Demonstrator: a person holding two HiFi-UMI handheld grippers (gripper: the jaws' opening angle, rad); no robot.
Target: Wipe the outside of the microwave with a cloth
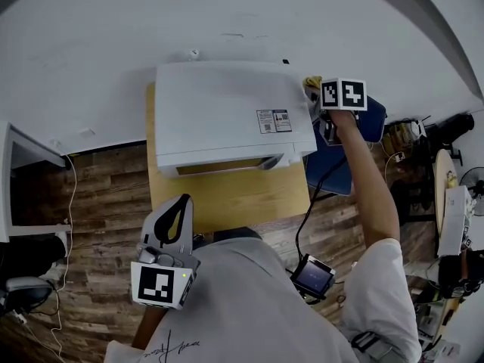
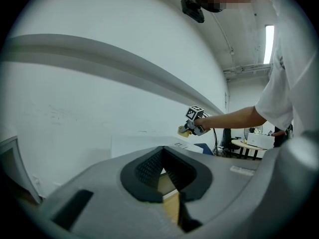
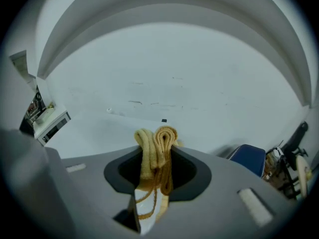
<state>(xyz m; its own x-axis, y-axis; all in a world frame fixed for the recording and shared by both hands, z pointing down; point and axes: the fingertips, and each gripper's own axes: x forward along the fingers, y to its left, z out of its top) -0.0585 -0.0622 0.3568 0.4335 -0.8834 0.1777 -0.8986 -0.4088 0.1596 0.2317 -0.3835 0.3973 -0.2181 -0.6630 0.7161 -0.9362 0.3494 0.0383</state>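
The right gripper (image 3: 156, 151) pinches a folded, nubby yellow cloth (image 3: 159, 136), its loops poking past the jaws above the smooth white boxy microwave (image 1: 227, 116). The left gripper (image 2: 167, 176) has its jaws pressed together, empty.

Print on microwave (image 1: 219, 112) label (image 1: 273, 120) unreadably small

Microwave (image 1: 227, 116): white box, upright on the wooden worktop (image 1: 227, 199), back to the white wall, front facing near. Its top is plain white, with a small printed label (image 1: 273, 121) near the right edge.

Cloth (image 3: 158, 139): yellow, terry-looking, folded into thick loops. It is clamped between the jaws of the right gripper (image 1: 318, 103), with the folds sticking out past the tips and a loose bit hanging below. It sits at the microwave's far right top corner; can't tell if it touches the casing.
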